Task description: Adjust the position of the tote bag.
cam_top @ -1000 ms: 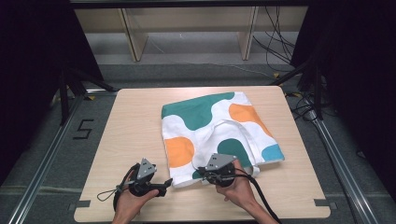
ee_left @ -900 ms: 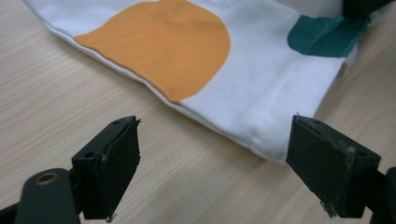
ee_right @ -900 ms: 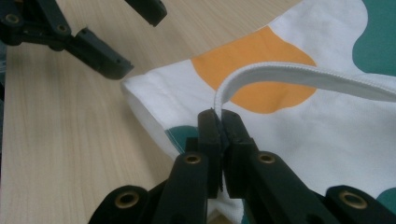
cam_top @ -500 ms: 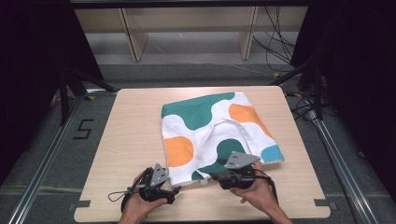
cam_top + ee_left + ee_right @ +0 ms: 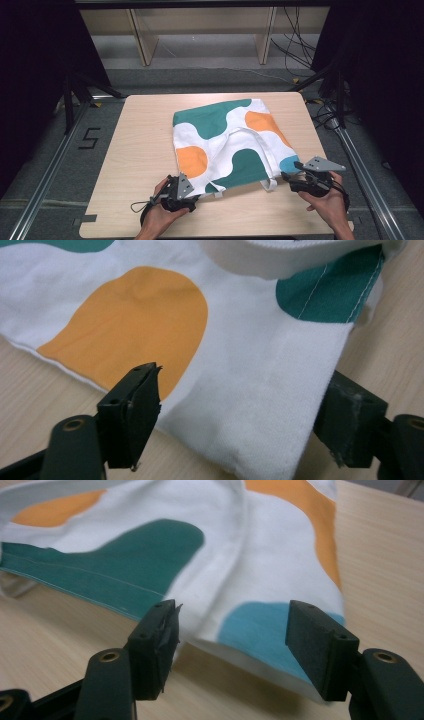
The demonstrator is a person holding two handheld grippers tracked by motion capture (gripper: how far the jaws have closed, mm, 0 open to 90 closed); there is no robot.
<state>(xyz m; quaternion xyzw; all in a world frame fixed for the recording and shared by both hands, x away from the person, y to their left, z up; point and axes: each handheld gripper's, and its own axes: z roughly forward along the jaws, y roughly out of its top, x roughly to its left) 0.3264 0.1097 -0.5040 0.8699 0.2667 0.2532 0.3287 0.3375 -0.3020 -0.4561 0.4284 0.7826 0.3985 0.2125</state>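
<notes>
A white tote bag (image 5: pixel 225 142) with green, orange and blue patches lies flat on the wooden table (image 5: pixel 140 150). One white handle (image 5: pixel 270 185) loops off its near edge. My left gripper (image 5: pixel 196 199) is at the bag's near left corner. In the left gripper view it (image 5: pixel 240 425) is open, with the white corner of the bag (image 5: pixel 260 405) lying between its jaws. My right gripper (image 5: pixel 289 179) is at the near right corner. It (image 5: pixel 232 645) is open too, and the blue corner patch (image 5: pixel 260 630) reaches in between its jaws.
Bare wood runs along the table's left side and its near edge (image 5: pixel 240 220). Metal rails (image 5: pixel 360 165) flank the table on the floor. Cables (image 5: pixel 300 55) lie at the back right, and wooden shelf legs (image 5: pixel 142 37) stand behind.
My right gripper has slid right along the bag's near edge, from near its middle to the right corner. The left gripper has shifted slightly right, up to the left corner. The bag lies unchanged.
</notes>
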